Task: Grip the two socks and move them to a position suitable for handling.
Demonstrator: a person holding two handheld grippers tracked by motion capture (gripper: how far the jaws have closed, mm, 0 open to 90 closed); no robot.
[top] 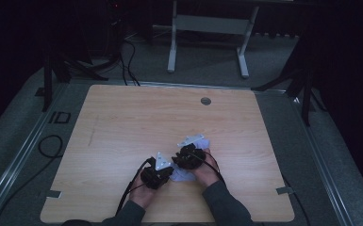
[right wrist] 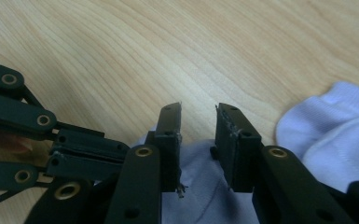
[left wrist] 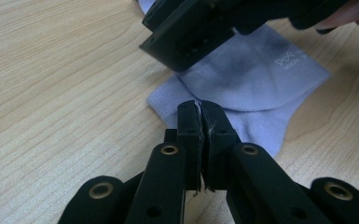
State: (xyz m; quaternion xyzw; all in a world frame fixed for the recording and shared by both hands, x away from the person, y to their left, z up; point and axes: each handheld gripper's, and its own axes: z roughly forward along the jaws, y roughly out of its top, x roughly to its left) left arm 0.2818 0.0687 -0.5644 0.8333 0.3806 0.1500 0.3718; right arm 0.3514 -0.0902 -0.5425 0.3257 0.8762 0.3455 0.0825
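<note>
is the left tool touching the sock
Touching. In the left gripper view the left tool has its jaws closed together on the edge of the pale lilac sock, with a thin sliver of fabric pinched between the tips.

The pale sock (left wrist: 261, 79) bears a small white logo with lettering beneath, beginning "MiOW"; the rest is too faint. Floor beside the worktop (top: 122, 122) is marked "ID" (top: 59, 117).

I'm working in what looks like a dim lab or recording studio: a bare wooden desk (top: 122, 122) stands on grey carpet (top: 14, 141), black stands (top: 49, 70) flank it, cables (top: 127, 61) trail across the floor, and another desk's white metal frame (top: 207, 28) stands behind.
</note>
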